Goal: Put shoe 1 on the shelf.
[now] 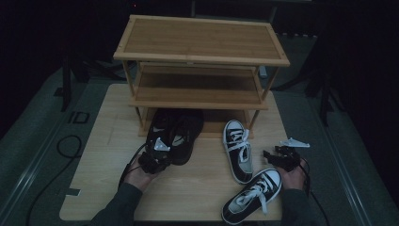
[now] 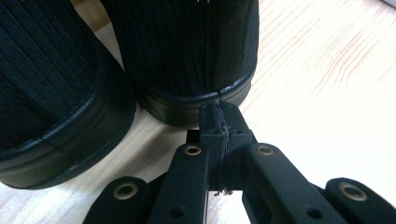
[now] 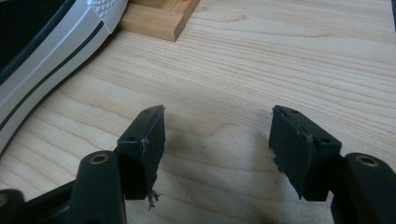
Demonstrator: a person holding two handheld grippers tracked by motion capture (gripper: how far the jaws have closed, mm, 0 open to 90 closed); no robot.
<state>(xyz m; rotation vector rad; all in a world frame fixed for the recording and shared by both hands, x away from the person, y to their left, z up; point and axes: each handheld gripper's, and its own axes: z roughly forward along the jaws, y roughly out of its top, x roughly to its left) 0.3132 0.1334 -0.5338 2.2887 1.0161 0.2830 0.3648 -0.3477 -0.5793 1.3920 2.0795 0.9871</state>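
The pair of black shoes (image 1: 175, 133) is sitting at the front edge of the wooden rack (image 1: 200, 56), toes tucked under the lowest shelf, heels pointing back toward the person at six o'clock. In the left gripper view the two black heels are standing side by side, touching or nearly so, and the left gripper (image 2: 219, 122) is resting with its jaws pressed together on nothing, tips right against the rubber rim of the right-hand heel (image 2: 196, 100). From the high view, that gripper (image 1: 154, 157) is sitting at six o'clock of the pair.

It looks like the shoes are being nudged into the bottom shelf. To do that well, I'd say the closed tips should be pushing low on the sole rim, straight toward twelve o'clock, so the shoe is sliding flat rather than tipping or twisting against its neighbour.

Out at three o'clock of the black pair, the right gripper (image 3: 217, 140) is hovering over bare table (image 3: 280, 56) with its jaws standing wide apart and holding nothing; a white-soled sneaker edge (image 3: 46, 60) is lying at its ten o'clock.

Counting: two black shoes, two black-and-white sneakers, one (image 1: 237, 149) upright near the rack foot, the other (image 1: 254, 195) lying angled at the table's near edge, one rack with three shelves, two grippers.
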